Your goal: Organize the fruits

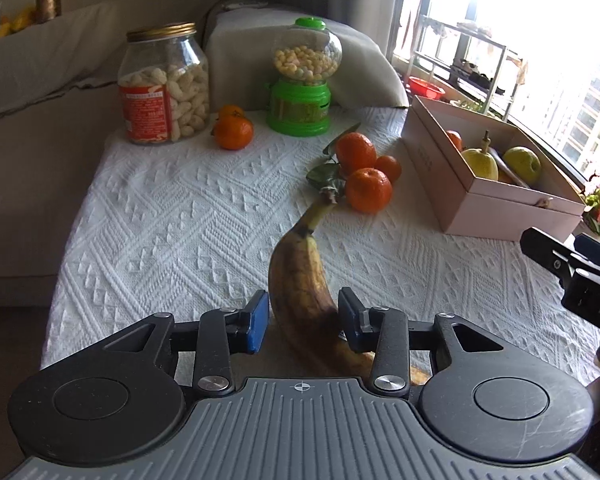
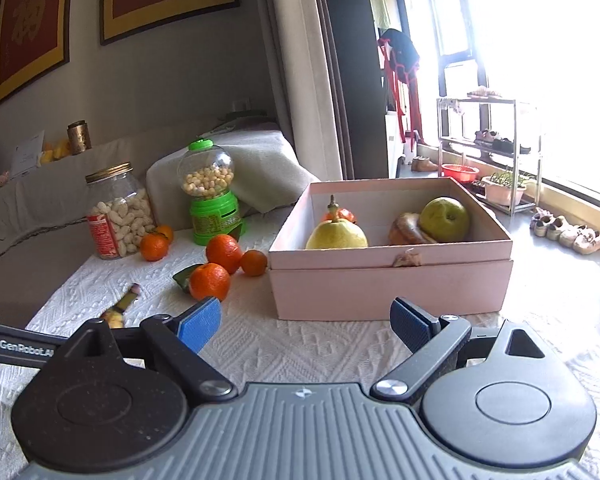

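A spotted yellow-brown banana (image 1: 300,284) stands stem-up between the blue pads of my left gripper (image 1: 303,320), which is shut on it above the white tablecloth (image 1: 172,232). Its stem (image 2: 124,304) shows at the left in the right wrist view. My right gripper (image 2: 306,316) is open with nothing in it, facing the pink box (image 2: 388,288), and it also pokes in at the right edge as the right gripper (image 1: 556,244). The box holds a yellow pear (image 2: 336,234), a green apple (image 2: 444,218) and a tangerine (image 2: 342,214). Three leafy tangerines (image 1: 366,172) lie left of the box (image 1: 500,204).
Two more tangerines (image 1: 232,130) sit by a peanut jar (image 1: 164,84) at the back. Beside them stands a green candy dispenser (image 1: 302,80). A grey cushion (image 1: 360,68) lies behind it. The table drops off at the left toward a sofa (image 1: 32,92).
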The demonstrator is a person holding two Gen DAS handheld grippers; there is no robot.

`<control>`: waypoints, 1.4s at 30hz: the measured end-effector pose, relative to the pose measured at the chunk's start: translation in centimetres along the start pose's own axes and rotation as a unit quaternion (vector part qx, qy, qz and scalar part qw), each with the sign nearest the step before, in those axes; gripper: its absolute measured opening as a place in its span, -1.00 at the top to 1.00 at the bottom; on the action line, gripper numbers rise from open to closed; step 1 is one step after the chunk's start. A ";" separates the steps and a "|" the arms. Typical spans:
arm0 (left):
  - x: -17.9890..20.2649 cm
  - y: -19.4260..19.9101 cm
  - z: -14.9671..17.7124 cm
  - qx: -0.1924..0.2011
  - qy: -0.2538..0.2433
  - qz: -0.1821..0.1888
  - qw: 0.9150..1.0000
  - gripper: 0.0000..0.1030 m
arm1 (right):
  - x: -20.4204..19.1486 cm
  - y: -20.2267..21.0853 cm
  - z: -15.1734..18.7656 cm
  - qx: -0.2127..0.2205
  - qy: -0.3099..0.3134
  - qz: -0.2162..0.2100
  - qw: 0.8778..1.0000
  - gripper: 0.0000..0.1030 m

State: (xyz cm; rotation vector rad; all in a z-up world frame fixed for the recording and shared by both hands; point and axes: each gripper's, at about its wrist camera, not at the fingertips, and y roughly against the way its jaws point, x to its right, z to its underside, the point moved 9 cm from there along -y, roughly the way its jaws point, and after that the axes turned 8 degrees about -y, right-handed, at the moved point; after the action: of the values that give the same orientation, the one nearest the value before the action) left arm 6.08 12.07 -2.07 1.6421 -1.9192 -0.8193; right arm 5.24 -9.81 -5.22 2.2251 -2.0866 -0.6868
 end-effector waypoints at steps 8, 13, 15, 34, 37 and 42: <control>-0.5 -0.1 -0.2 0.024 0.049 0.040 0.998 0.40 | 1.2 0.5 -2.1 0.005 0.047 0.012 0.999 -0.80; 1.3 -0.8 -1.4 0.041 0.051 0.078 0.995 0.36 | 0.2 0.5 -1.1 -0.010 0.075 -0.003 0.997 -0.80; 2.0 -0.9 -1.8 0.040 0.044 0.078 0.995 0.29 | -0.2 0.4 -0.9 -0.013 0.090 -0.009 0.996 -0.80; 5.7 -8.7 -10.0 0.024 -0.097 0.063 0.993 0.14 | -4.2 -1.5 3.1 -0.100 0.170 -0.118 0.973 -0.80; 5.9 -11.0 -9.5 -0.002 -0.110 0.042 0.993 0.05 | -3.5 -0.9 3.6 -0.101 0.181 -0.120 0.971 -0.80; 4.6 -12.6 -8.8 -0.022 -0.074 0.061 0.995 0.07 | -2.3 -1.1 3.8 -0.112 0.169 -0.122 0.972 -0.80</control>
State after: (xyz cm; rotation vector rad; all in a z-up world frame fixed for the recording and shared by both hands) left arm 20.27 5.13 -4.87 1.4586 -2.0644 -0.9483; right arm 5.06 -6.42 -8.31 2.2943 -1.5199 -0.4789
